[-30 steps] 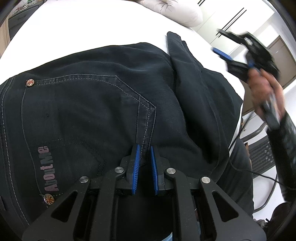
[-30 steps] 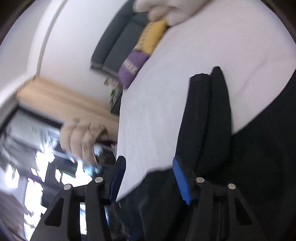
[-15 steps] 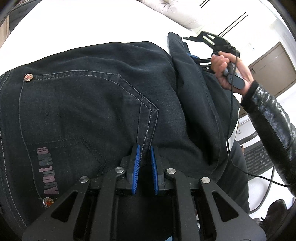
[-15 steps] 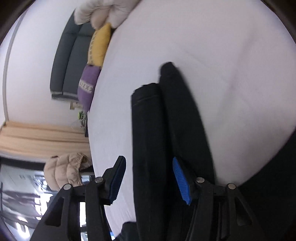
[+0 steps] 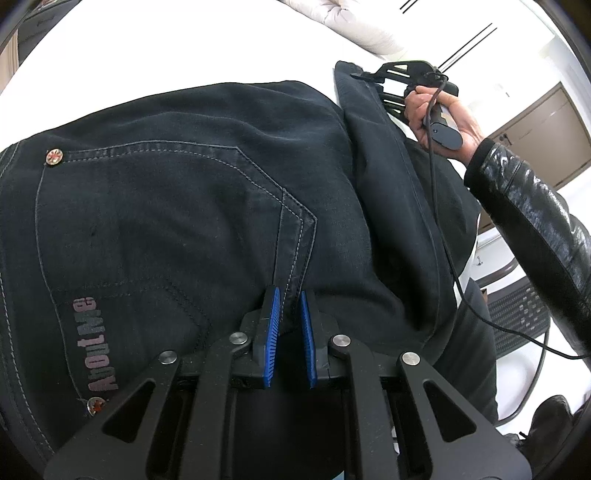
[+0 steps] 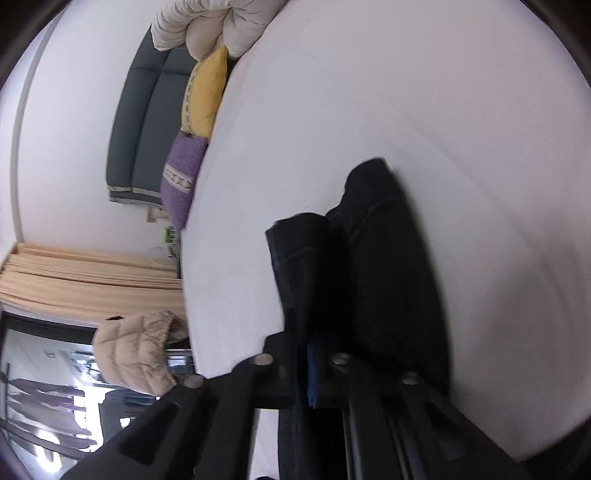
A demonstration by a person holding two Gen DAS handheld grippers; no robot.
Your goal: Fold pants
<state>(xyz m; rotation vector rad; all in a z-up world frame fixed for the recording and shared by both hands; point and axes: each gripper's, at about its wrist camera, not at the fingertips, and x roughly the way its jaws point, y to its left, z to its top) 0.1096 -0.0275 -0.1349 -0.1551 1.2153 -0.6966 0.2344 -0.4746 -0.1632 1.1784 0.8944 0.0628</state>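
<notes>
Dark denim pants lie on a white bed, seat side up, with a back pocket and "AboutMe" lettering showing. My left gripper is shut on the waist edge of the pants at the pocket's point. The legs run away to the upper right. My right gripper is at the leg ends there. In the right wrist view my right gripper is shut on one pant leg hem; the other leg lies beside it.
A cream quilted cover lies at the bed's far end. A grey sofa with yellow and purple cushions stands past the bed edge. A cable hangs from the right gripper across the pants. A chair stands at right.
My right gripper came down from the air to the leg ends and shut on one hem. My left gripper has kept its hold on the waist.
</notes>
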